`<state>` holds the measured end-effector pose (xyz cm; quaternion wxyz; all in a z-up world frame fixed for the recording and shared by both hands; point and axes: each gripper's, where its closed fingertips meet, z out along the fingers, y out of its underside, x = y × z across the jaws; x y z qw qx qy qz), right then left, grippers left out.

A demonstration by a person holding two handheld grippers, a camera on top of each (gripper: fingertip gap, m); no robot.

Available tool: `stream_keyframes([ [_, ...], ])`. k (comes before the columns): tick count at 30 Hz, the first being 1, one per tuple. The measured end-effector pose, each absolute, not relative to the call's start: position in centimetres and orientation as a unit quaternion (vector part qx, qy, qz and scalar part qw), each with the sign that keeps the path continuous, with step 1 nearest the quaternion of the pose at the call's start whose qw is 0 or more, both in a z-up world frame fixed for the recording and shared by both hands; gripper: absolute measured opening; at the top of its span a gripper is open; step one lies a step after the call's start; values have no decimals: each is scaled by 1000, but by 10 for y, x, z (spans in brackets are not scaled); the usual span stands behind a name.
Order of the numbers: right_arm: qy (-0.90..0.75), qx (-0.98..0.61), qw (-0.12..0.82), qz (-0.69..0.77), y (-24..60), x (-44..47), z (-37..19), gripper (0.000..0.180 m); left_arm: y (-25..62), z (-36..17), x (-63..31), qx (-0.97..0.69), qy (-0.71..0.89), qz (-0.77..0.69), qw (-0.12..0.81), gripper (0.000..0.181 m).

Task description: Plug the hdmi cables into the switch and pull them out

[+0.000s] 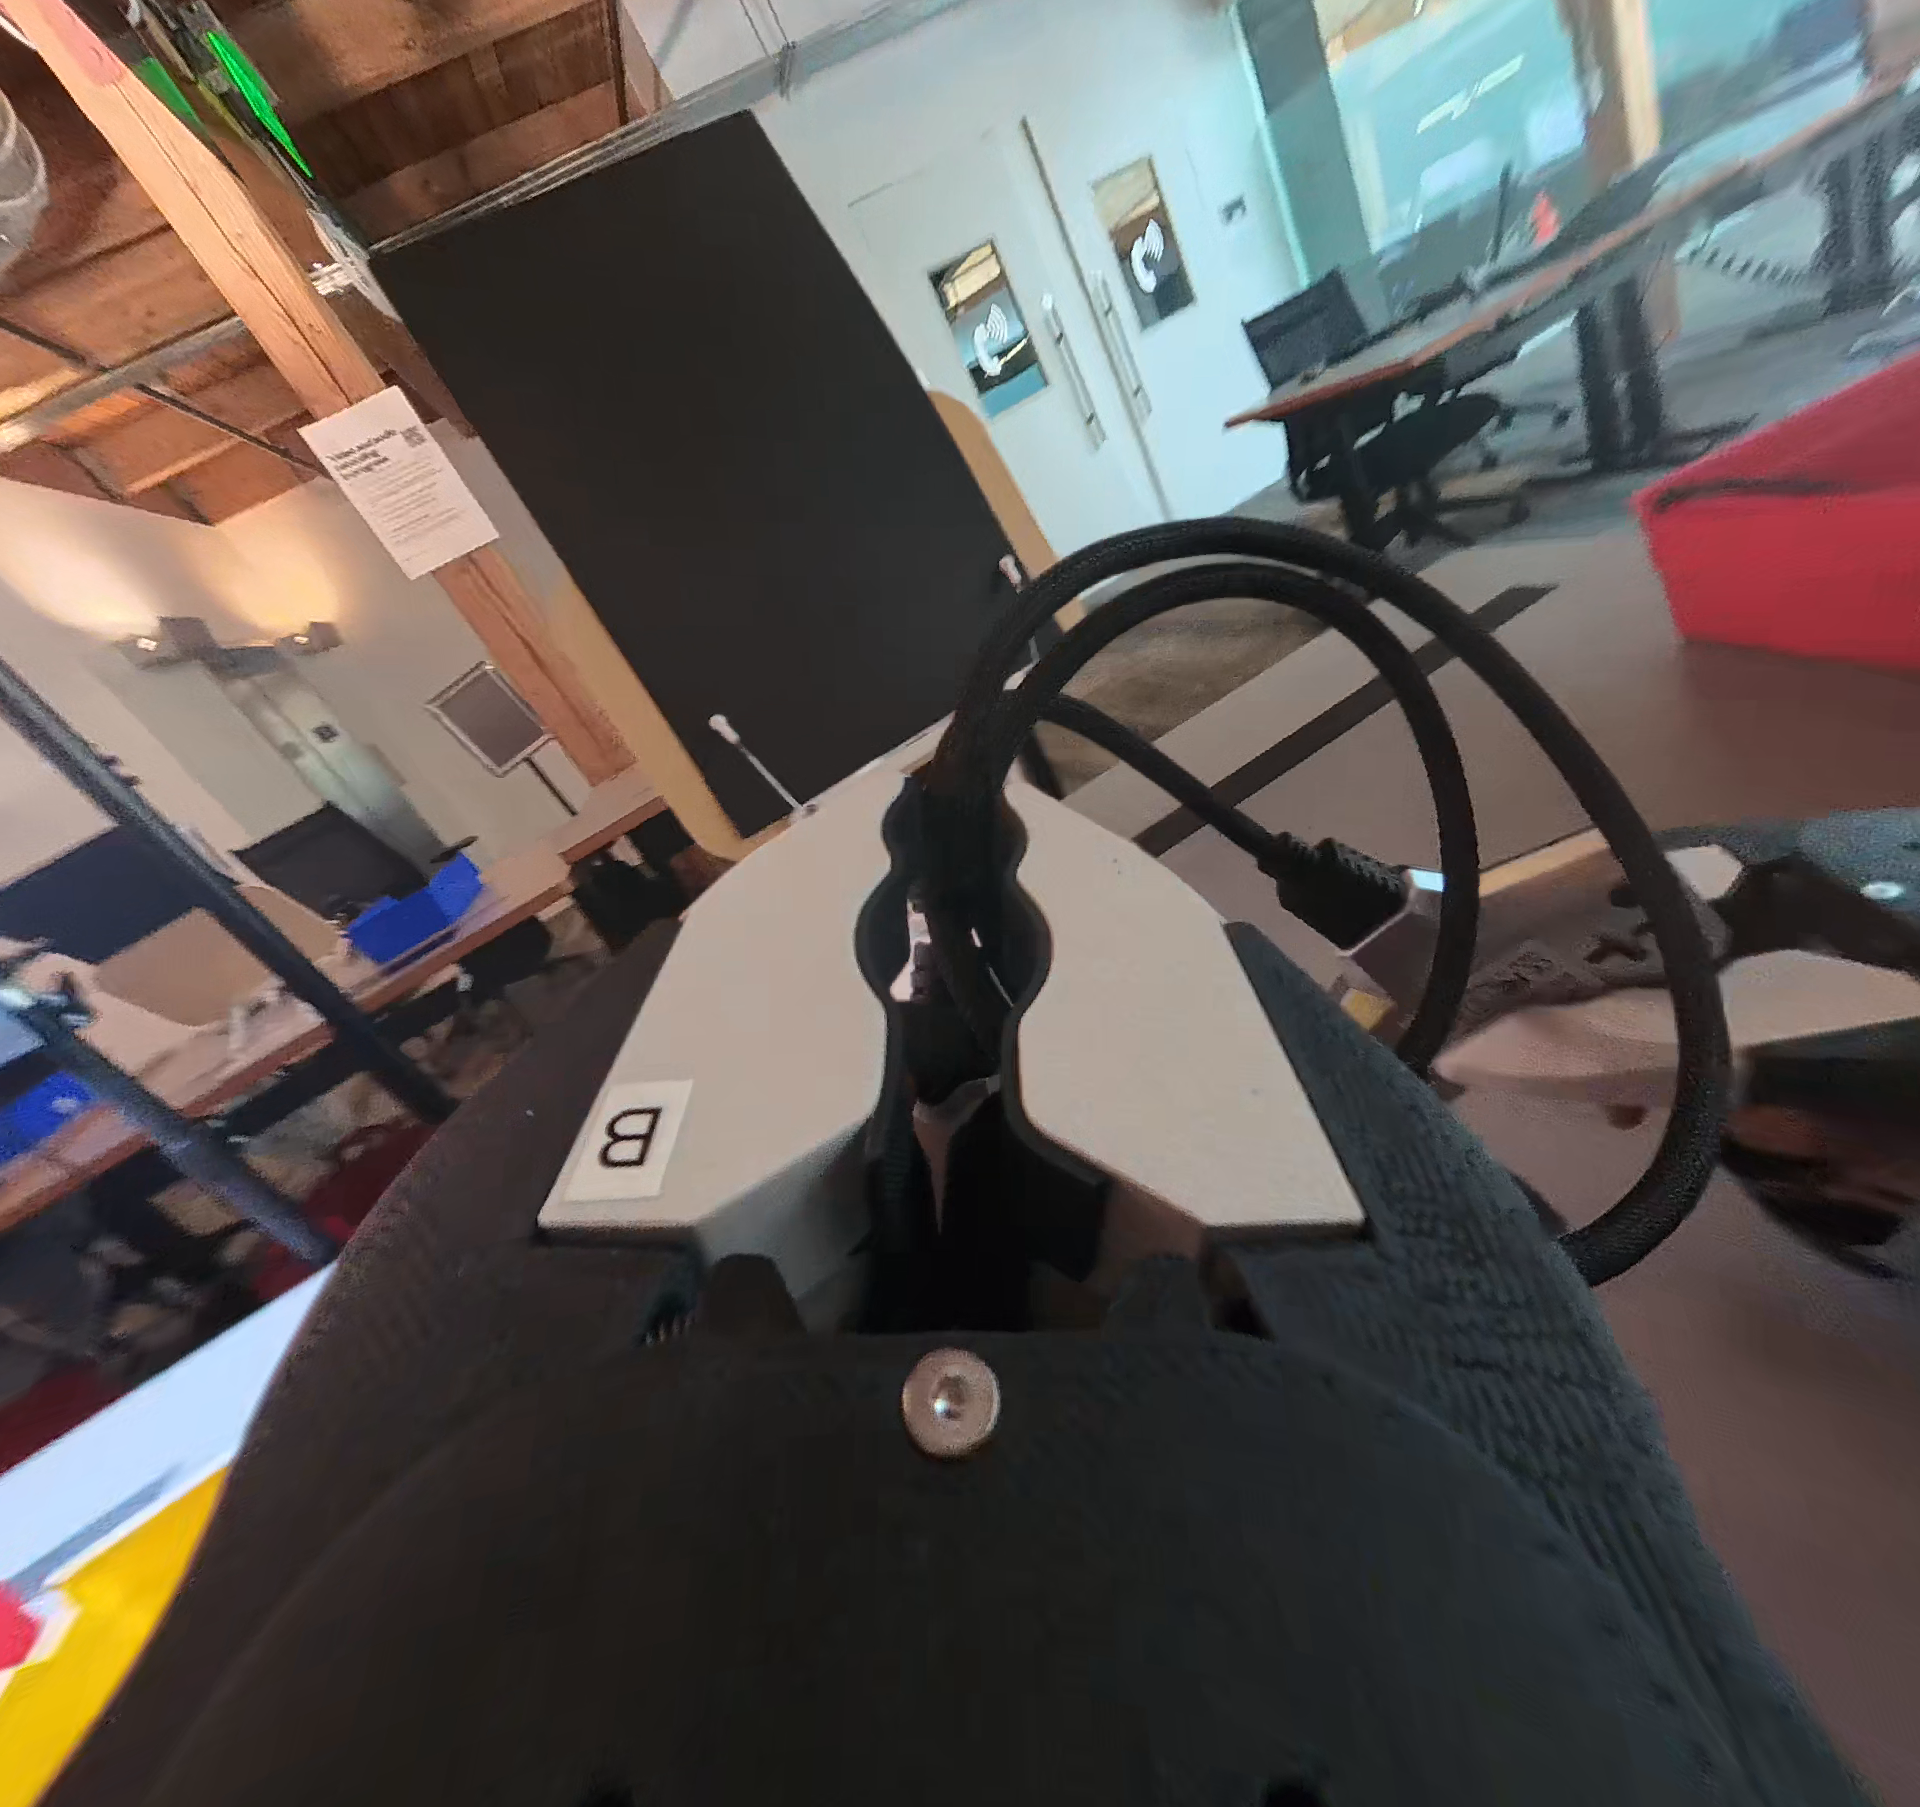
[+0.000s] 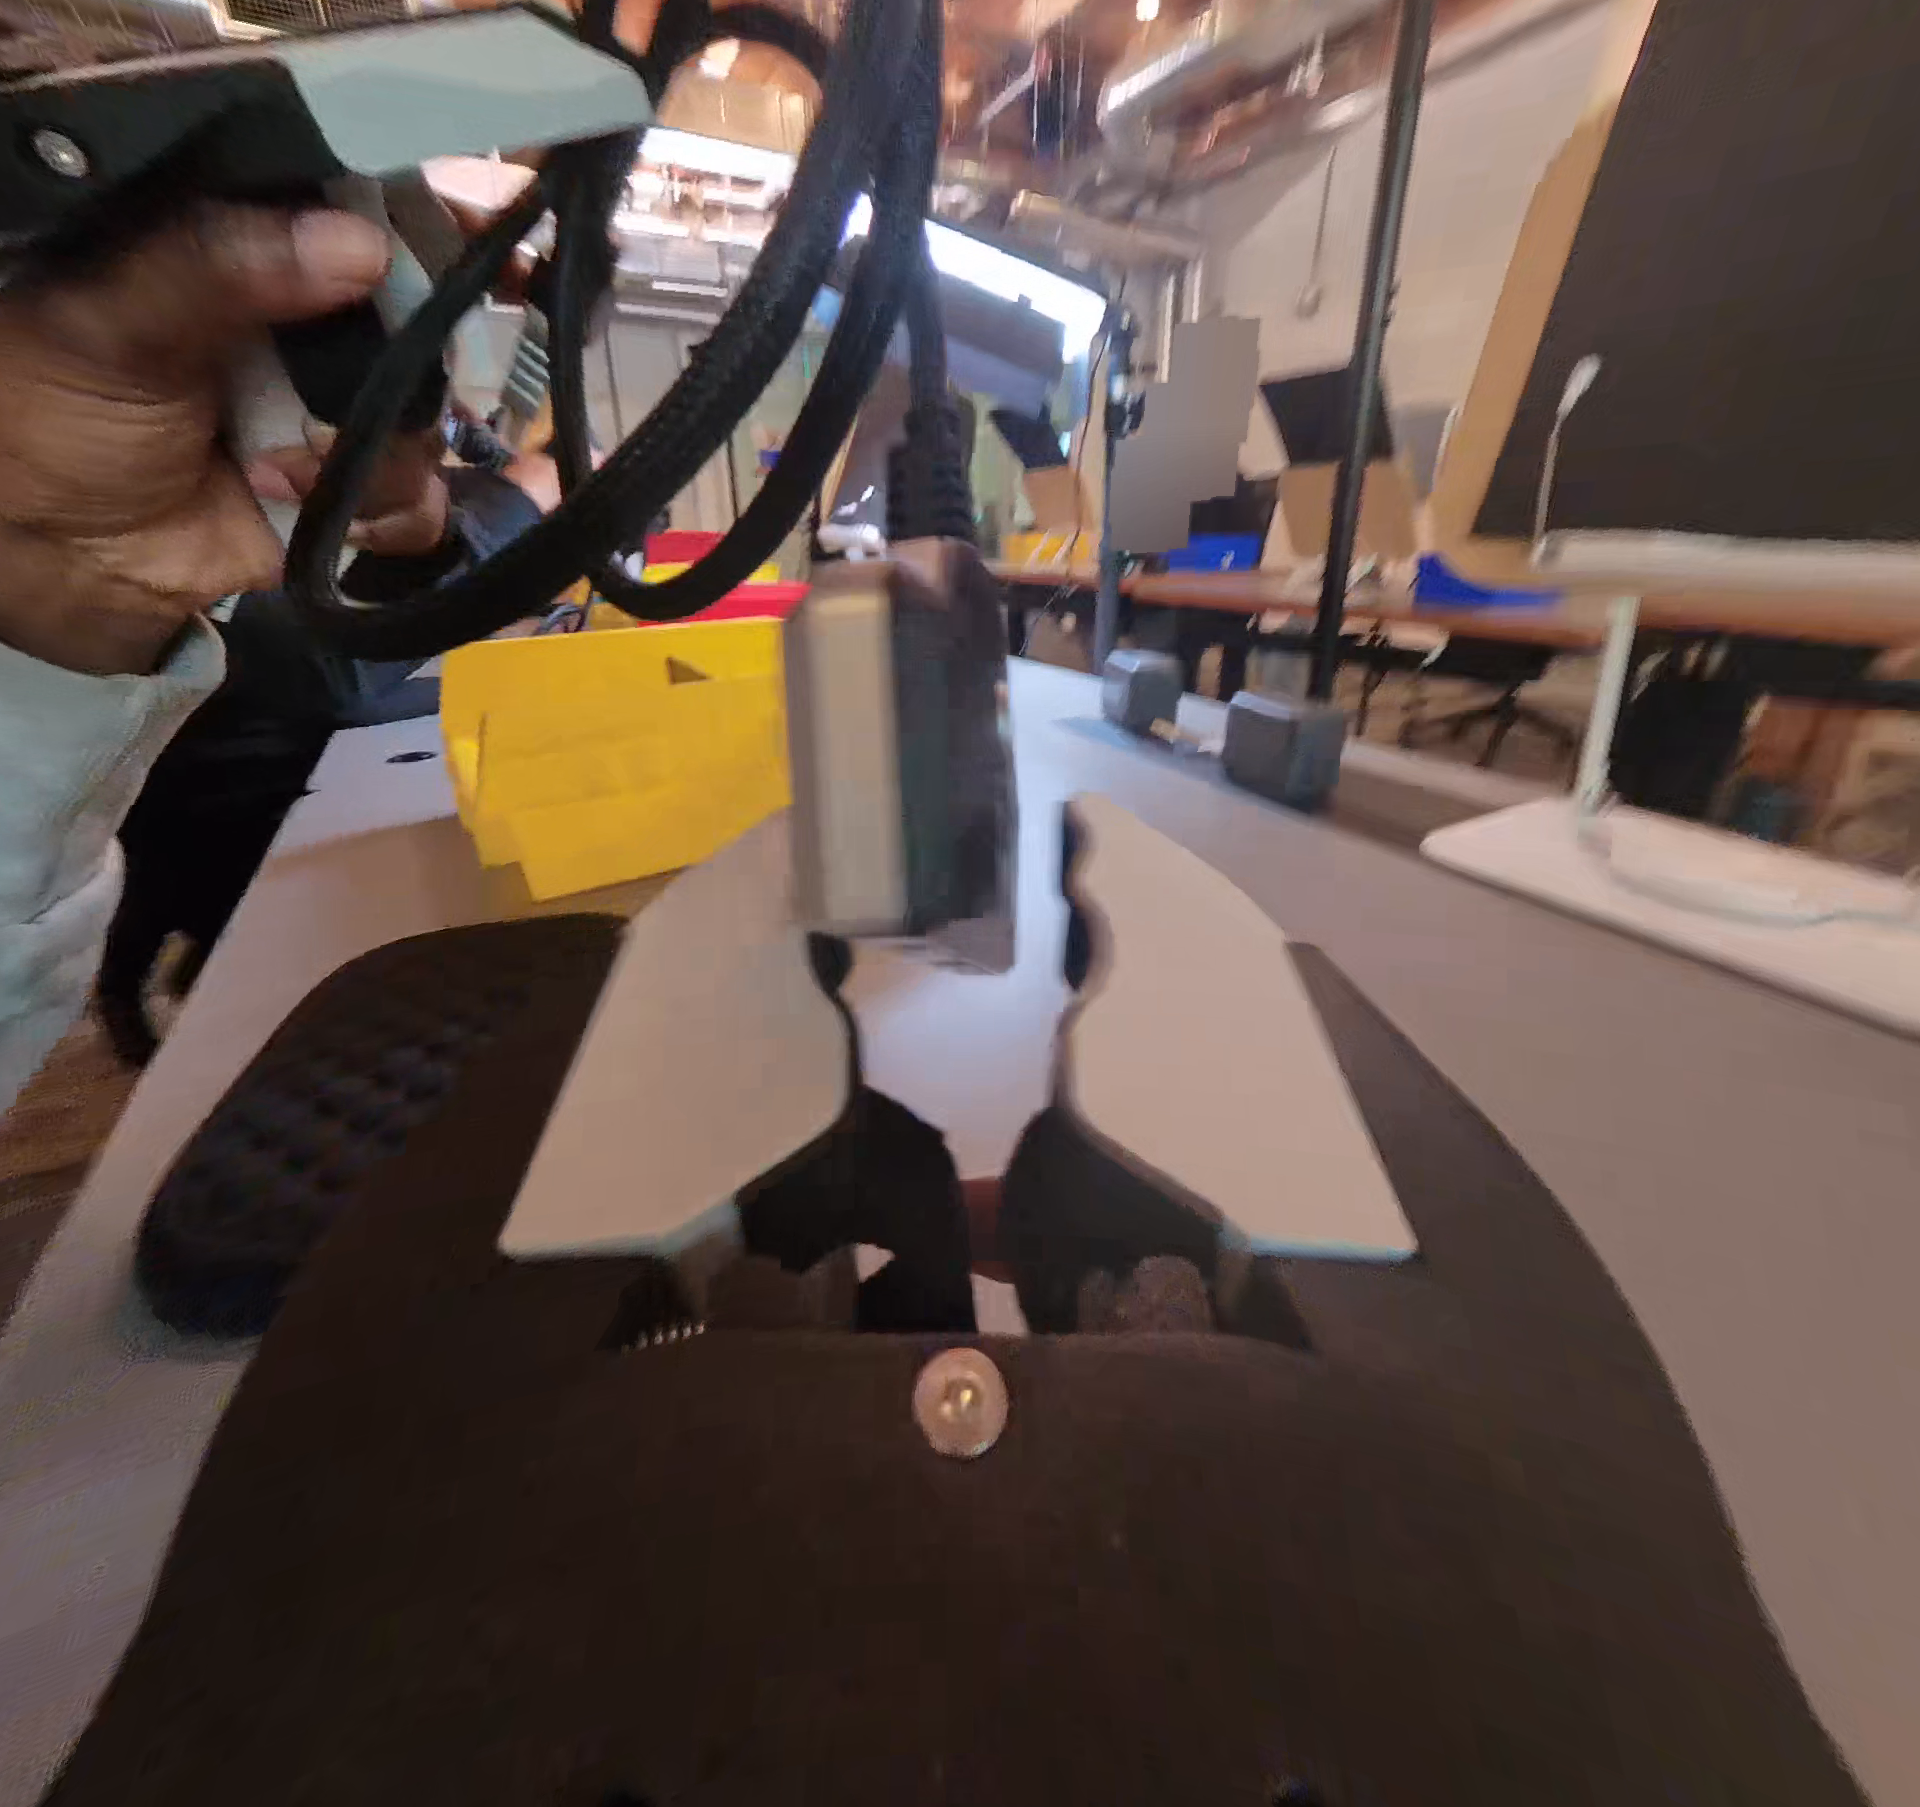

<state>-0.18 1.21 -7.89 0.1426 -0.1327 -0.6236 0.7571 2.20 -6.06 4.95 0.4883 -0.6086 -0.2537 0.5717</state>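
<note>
left hand-held gripper (image 1: 956, 884): black textured shell; grey fingers; silver screw; white lettered sticker

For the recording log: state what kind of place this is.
Probably an open workshop-style office: exposed wooden ceiling beams, long desks with office chairs, and blue storage bins on worktables, with a yellow bin on the near table.

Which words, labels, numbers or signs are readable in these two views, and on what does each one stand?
I do not copy writing; these things bear it:
White sticker on the left claw: one large character.
White paper sheet on the wooden post: too small.
Right wrist view: none visible.
</note>
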Motion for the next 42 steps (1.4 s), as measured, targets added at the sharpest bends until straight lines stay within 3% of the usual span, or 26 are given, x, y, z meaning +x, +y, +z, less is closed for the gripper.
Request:
stream_keyframes([
  [1,-614,-124,173,760,15,-2,-73,24,-61,48,24,-601,-259,558,510,12],
  [6,-614,-63,320,719,43,-4,-44,22,-76,19,17,-601,-298,460,582,14],
  [9,-620,-44,471,626,67,-18,-29,22,-90,-16,8,-612,-342,377,606,33],
  [13,-610,-3,663,433,90,-32,-18,22,-109,-9,24,-546,-326,442,633,42],
  [16,-630,45,692,349,78,-27,-28,22,-67,-7,44,-570,-202,533,593,49],
  [21,-696,121,635,312,50,-5,-56,22,-4,-48,33,-661,-22,639,393,51],
  [24,-727,175,579,327,38,20,-65,21,4,-65,22,-678,23,654,335,49],
  [26,-736,212,549,336,30,38,-68,22,5,-71,20,-680,26,653,333,22],
  [29,-712,271,538,359,22,64,-59,23,7,-67,34,-667,10,610,428,19],
  [33,-663,257,497,498,24,92,-13,32,-6,-47,52,-625,-35,543,559,17],
  [38,-587,167,304,731,50,105,49,44,-30,-30,68,-572,-70,410,707,17],
  [42,-652,190,168,714,22,103,11,72,-24,-25,84,-551,-50,341,760,16],
])
